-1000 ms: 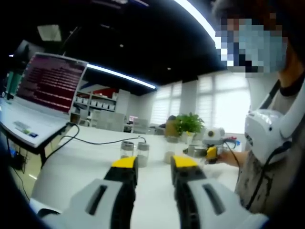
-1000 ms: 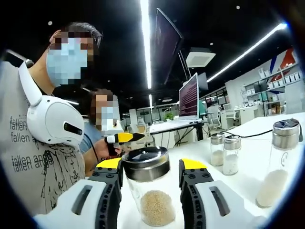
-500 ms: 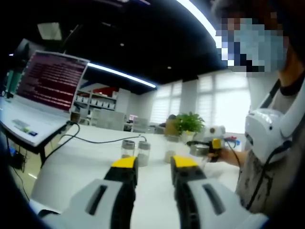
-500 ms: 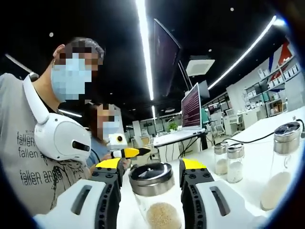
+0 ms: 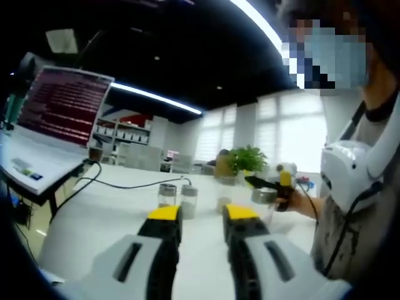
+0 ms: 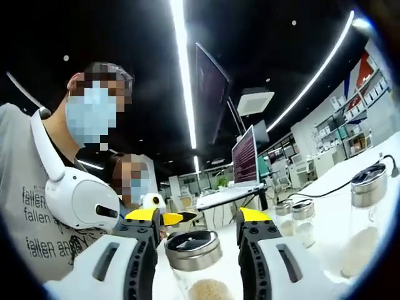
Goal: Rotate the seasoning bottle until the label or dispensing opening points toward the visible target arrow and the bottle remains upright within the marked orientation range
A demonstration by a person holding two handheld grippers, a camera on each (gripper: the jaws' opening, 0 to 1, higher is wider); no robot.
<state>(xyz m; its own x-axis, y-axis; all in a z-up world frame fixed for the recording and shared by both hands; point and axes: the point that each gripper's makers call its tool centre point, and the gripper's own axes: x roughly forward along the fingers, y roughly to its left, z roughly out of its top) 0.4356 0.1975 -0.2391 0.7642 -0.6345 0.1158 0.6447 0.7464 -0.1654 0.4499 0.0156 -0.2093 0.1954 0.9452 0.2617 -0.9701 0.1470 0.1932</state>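
Note:
A glass seasoning bottle (image 6: 192,250) with a metal lid and pale seeds inside stands upright on the white table between the jaws of my right gripper (image 6: 197,219). The jaws flank the lid with a small gap on each side, so this gripper is open. In the left gripper view, the right gripper (image 5: 257,182) is tilted just above the same bottle (image 5: 262,197) at the table's right, in a person's hand. My left gripper (image 5: 202,214) stands open over the table with nothing between its jaws. Its yellow tip (image 6: 175,218) pokes in behind the bottle.
Two small shakers (image 5: 167,194) (image 5: 187,199) stand mid-table, with another jar (image 5: 223,201) beside them. A taller bottle (image 6: 364,215) stands at the right. An open laptop (image 5: 59,106) and its cable (image 5: 125,185) lie to the left. A masked person (image 6: 56,187) is close behind.
The right gripper has tilted and risen, so the bottle now sits lower between its jaws. The left gripper has barely moved.

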